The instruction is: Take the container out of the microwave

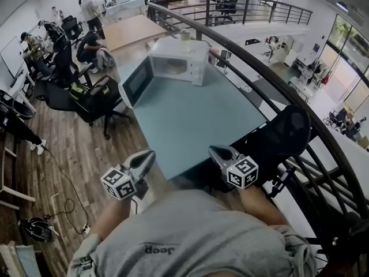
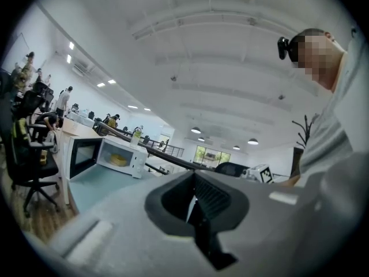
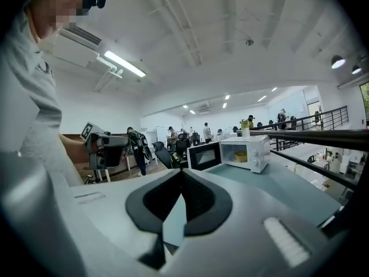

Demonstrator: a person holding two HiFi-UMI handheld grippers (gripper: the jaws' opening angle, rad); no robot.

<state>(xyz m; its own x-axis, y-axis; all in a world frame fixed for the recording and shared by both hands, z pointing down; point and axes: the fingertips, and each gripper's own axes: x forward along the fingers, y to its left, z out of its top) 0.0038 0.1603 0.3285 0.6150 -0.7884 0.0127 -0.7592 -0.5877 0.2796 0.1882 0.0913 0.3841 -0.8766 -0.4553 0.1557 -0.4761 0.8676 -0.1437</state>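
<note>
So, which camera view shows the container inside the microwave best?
The left gripper view: the yellow container shows largest through the open microwave front. The right gripper view shows it smaller; the head view only a pale blur inside.

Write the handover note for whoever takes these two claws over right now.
The left claw is shut and empty, held near the body at the near edge of the table.
The right claw is the same: shut, empty.
The microwave stands at the table's far end with its door swung open. The yellow container sits inside, and a bottle stands on top.
Done: door open.
Left: reach in, grip the container, bring it out.
</note>
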